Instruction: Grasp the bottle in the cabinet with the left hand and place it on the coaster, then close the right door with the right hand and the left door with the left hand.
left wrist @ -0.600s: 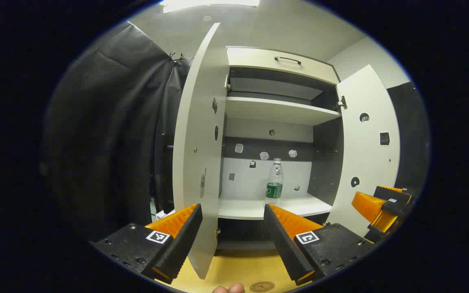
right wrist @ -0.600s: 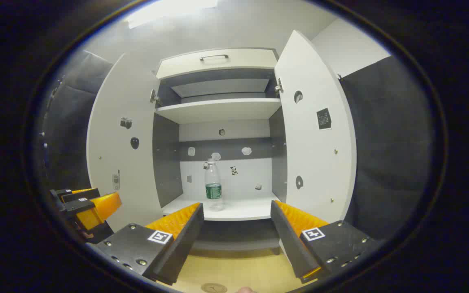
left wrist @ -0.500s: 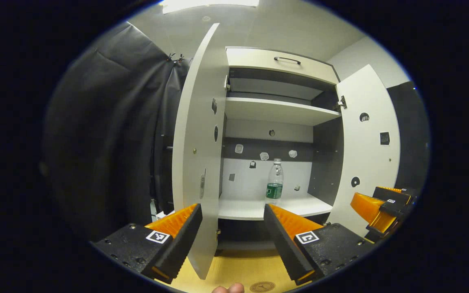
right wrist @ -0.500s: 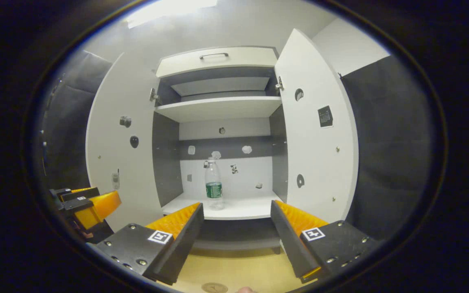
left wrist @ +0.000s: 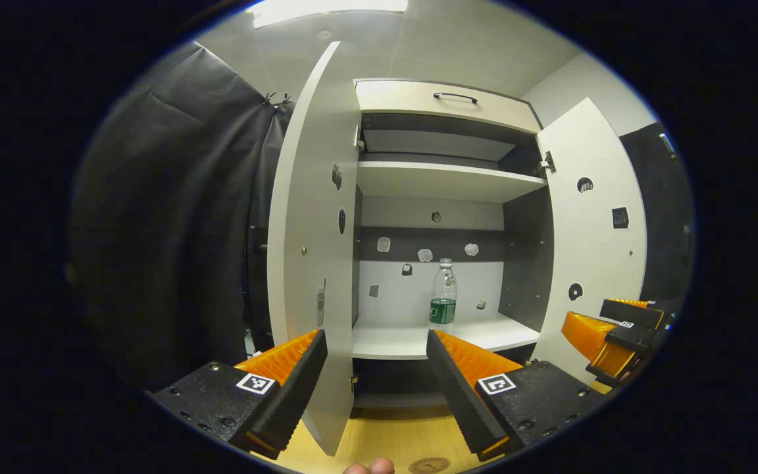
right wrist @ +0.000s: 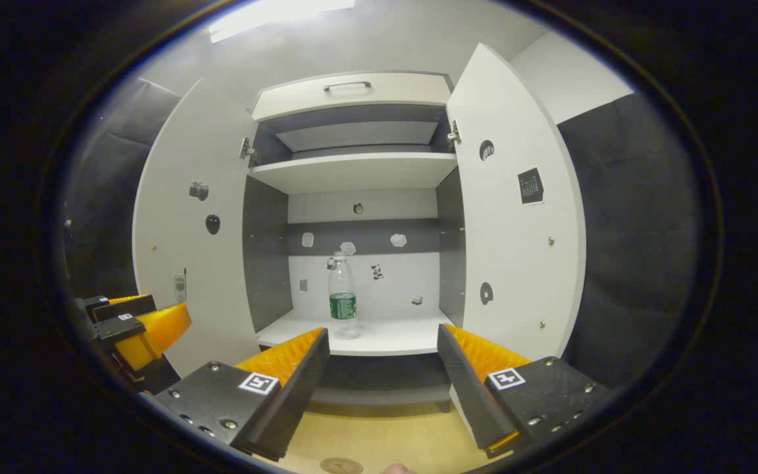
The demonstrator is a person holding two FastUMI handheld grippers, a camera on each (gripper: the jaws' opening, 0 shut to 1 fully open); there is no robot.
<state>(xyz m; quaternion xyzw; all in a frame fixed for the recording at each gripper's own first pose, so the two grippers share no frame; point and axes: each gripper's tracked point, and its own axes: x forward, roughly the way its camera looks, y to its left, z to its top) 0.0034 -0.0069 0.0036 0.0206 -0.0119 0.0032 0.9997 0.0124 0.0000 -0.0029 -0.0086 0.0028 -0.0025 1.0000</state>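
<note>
Both doors stood open. The bottle (left wrist: pixel 443 294) was seen upright on the lower shelf (left wrist: pixel 412 339), at 12 o'clock from the left hand-held gripper (left wrist: pixel 376 361), whose jaws were spread wide and held nothing. The right hand-held gripper (right wrist: pixel 383 359) was likewise wide open and empty. The left door (left wrist: pixel 310 250) edge lay close at 11 o'clock; a drifting reach was judged likely to clip it, and an off-centre closure to topple the bottle. The coaster (left wrist: pixel 429 465) lay on the tabletop (left wrist: pixel 385 438) at 6 o'clock.

both views face the open cabinet (left wrist: pixel 445 184) (right wrist: pixel 353 171) from well back, side by side.
</note>
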